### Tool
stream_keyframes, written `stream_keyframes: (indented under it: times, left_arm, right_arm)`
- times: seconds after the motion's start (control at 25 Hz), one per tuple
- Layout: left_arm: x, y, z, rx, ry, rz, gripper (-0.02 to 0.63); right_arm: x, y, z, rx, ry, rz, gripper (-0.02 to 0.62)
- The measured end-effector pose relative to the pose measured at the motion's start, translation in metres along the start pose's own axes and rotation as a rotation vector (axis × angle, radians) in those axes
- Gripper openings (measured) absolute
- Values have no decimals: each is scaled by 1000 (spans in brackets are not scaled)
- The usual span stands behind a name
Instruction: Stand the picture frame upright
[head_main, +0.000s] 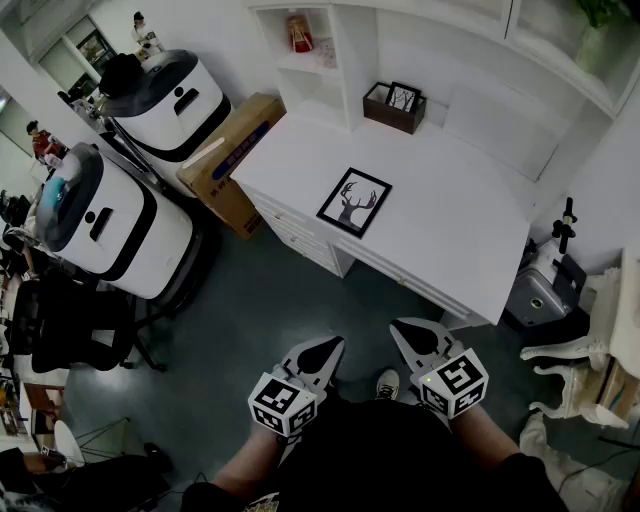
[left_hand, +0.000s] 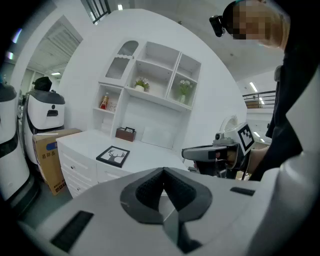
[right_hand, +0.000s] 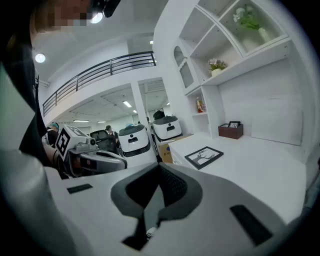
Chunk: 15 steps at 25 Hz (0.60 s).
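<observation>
A black picture frame (head_main: 354, 202) with a deer silhouette lies flat on the white desk (head_main: 460, 230), near its front edge; it also shows in the left gripper view as the frame (left_hand: 113, 155) and in the right gripper view as the frame (right_hand: 204, 156). Both grippers hang well short of the desk, over the dark floor. My left gripper (head_main: 330, 345) is shut with nothing in it, and so is my right gripper (head_main: 403, 327). In the left gripper view the jaws (left_hand: 163, 171) meet; in the right gripper view the jaws (right_hand: 159, 166) meet too.
A brown box (head_main: 394, 108) with a small framed picture stands at the desk's back, under white shelves (head_main: 320, 50). A cardboard carton (head_main: 228, 160) and two white robot units (head_main: 165, 100) stand left of the desk. A grey machine (head_main: 545, 285) sits to its right.
</observation>
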<state>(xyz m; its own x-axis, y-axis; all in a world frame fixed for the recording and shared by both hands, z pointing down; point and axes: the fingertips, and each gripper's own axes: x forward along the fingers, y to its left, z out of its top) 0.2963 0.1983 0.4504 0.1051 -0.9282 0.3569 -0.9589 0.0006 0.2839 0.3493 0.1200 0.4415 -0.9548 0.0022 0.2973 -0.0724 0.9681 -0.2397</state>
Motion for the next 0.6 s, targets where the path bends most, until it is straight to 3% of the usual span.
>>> stream_keyframes:
  times: [0.6]
  left_arm:
    - [3, -3, 2, -3, -4, 0, 5]
  right_arm:
    - [-3, -4, 0, -5, 3, -5, 3]
